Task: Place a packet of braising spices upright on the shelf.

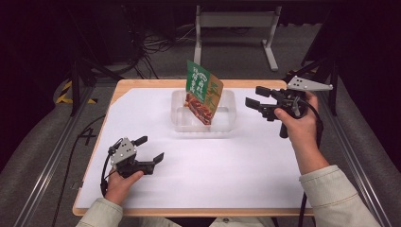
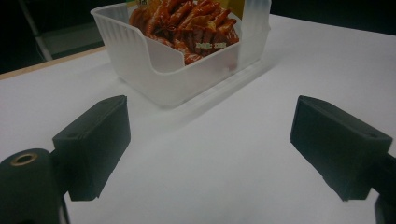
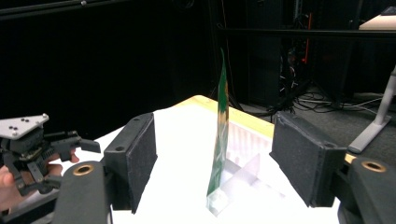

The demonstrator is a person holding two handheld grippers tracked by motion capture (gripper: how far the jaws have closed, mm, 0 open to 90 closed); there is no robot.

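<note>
Inspector A: Landmark is the clear plastic tub (image 1: 227,124) on the white table cover (image 1: 198,175). Status of the food pouch (image 1: 203,92)?

Inspector B: It stands inside the tub, tilted, its top edge well above the rim. In the left gripper view the pouch (image 2: 187,28) leans against the tub (image 2: 154,70) behind the cut-out in the near wall. In the right gripper view the pouch (image 3: 219,135) is seen edge-on, rising from the tub (image 3: 243,179).

Inspector A: Left gripper (image 1: 149,149)?

Inspector B: Near side of the tub and off to its left, well apart from it, low over the cover. Jaws spread wide, nothing between them; the left gripper view (image 2: 205,149) confirms bare cover in the gap.

Inspector A: Right gripper (image 1: 257,98)?

Inspector B: Just right of the tub, raised, pointing at the pouch. Jaws wide apart, gripping nothing; in the right gripper view (image 3: 215,163) the pouch sits beyond the gap, not touched. The left gripper (image 3: 70,142) appears beyond the tub there.
</note>
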